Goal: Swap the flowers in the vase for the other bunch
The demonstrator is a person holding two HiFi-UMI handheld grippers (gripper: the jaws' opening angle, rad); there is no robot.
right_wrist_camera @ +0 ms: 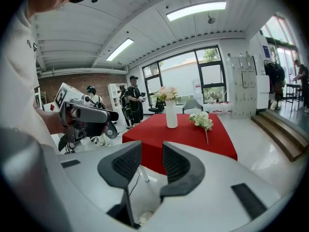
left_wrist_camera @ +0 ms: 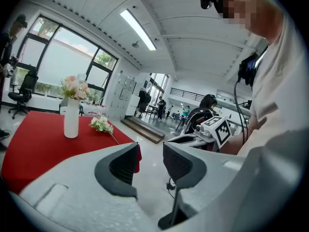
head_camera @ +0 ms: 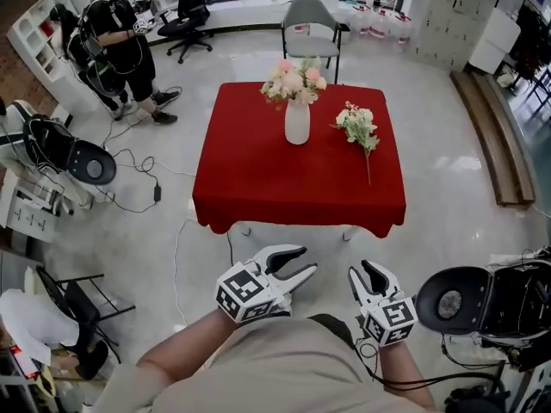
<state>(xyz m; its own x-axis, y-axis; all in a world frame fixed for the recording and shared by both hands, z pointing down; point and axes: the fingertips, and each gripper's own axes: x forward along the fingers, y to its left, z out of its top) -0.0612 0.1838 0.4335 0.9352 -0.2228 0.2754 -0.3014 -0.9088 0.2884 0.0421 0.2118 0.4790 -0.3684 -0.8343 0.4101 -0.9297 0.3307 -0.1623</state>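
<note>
A person in a beige shirt is holding two grippers close to the body, both facing a table well ahead of them. The left gripper is keeping its jaws parted, with nothing between the pads; only pale floor is showing through the gap. Just to its right, the right gripper is also standing open and empty, its two dark pads clearly apart. Neither gripper is touching anything. Well ahead of both, the table is standing under a red cloth that is hanging over its edges. Toward the far side of that cloth, roughly straight ahead of the left gripper, a white vase is standing upright and holding the pink and cream flowers. The other bunch, white blooms with green leaves, is lying flat on the cloth to the right of the vase and apart from it, roughly ahead of the right gripper, its thin stem pointing back toward the grippers. Beyond the table, a grey chair is facing its far edge. Far off to the left of the left gripper, a bystander in black is standing on the floor.
</note>
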